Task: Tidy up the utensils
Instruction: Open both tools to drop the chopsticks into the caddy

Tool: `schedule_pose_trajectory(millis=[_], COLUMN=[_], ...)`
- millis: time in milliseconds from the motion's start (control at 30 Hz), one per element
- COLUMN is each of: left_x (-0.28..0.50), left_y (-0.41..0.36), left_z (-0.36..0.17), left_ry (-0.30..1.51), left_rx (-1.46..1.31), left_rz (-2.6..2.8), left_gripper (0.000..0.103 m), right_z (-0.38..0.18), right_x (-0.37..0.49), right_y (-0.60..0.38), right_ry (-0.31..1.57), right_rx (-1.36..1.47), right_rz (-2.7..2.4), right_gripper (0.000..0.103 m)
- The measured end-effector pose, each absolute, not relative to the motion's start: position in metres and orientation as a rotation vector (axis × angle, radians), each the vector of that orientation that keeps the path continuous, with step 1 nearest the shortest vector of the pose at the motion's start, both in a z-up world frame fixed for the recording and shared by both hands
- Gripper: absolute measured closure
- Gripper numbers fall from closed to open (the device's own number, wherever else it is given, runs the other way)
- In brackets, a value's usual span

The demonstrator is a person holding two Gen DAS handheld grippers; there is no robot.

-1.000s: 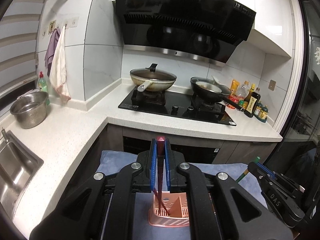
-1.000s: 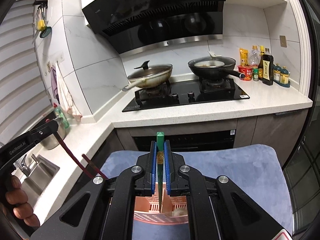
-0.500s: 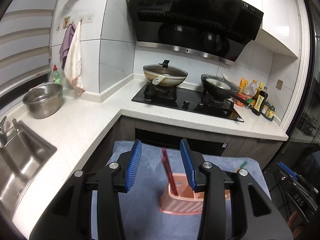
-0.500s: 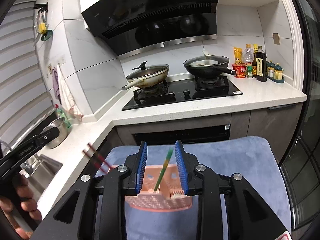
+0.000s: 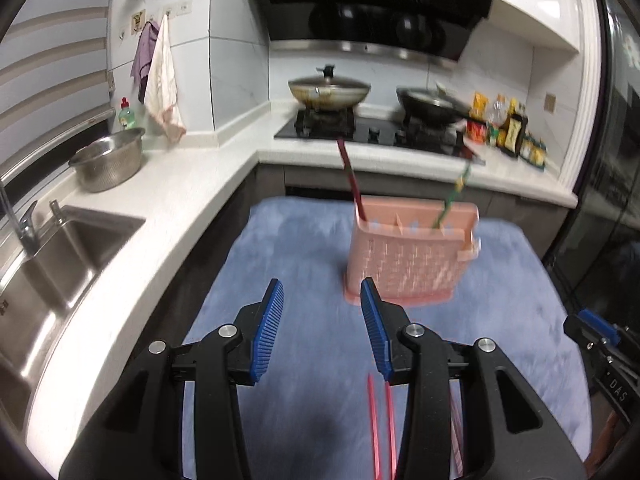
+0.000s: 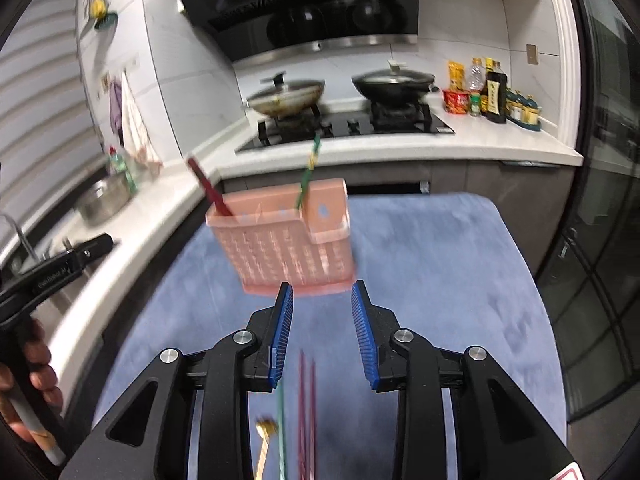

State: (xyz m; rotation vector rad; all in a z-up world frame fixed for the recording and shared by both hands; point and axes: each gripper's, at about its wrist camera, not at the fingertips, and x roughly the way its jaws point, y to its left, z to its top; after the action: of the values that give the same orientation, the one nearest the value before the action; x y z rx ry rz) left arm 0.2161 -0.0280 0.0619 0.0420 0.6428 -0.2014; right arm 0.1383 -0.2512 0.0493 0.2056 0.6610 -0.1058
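Note:
A pink slotted utensil holder (image 5: 408, 256) stands on the blue mat (image 5: 288, 264); it also shows in the right wrist view (image 6: 288, 244). Dark red chopsticks (image 5: 351, 178) lean in its left compartment and a green chopstick (image 5: 450, 200) leans in its right one. My left gripper (image 5: 322, 330) is open and empty, just in front of the holder. My right gripper (image 6: 322, 330) is open and empty, also just short of it. Pink chopsticks (image 5: 380, 428) lie on the mat under the left gripper. Dark red chopsticks (image 6: 307, 412), a green one (image 6: 281, 428) and a gold-tipped utensil (image 6: 265, 436) lie under the right gripper.
A white L-shaped counter (image 5: 200, 184) holds a sink (image 5: 52, 264), a steel bowl (image 5: 108, 160) and a hob with two pans (image 5: 328, 92). Sauce bottles (image 6: 494, 94) stand at the far right. The left hand and its gripper handle (image 6: 36, 292) show at left.
Both grippers opened and let go of their chopsticks, which now stand in the holder. Both grippers have pulled back and down towards the mat.

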Motion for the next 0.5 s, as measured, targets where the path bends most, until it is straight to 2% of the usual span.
schedule_pose_trajectory(millis=[500], left_x=[0.134], left_y=[-0.009], left_z=[-0.029], left_ry=[0.841], left_rx=[0.046], left_rz=[-0.233], left_gripper=[0.065], right_z=[-0.054], right_x=[0.046], right_y=[-0.217], right_ry=[0.881], right_rx=[0.199], right_rz=[-0.12], right_gripper=[0.073])
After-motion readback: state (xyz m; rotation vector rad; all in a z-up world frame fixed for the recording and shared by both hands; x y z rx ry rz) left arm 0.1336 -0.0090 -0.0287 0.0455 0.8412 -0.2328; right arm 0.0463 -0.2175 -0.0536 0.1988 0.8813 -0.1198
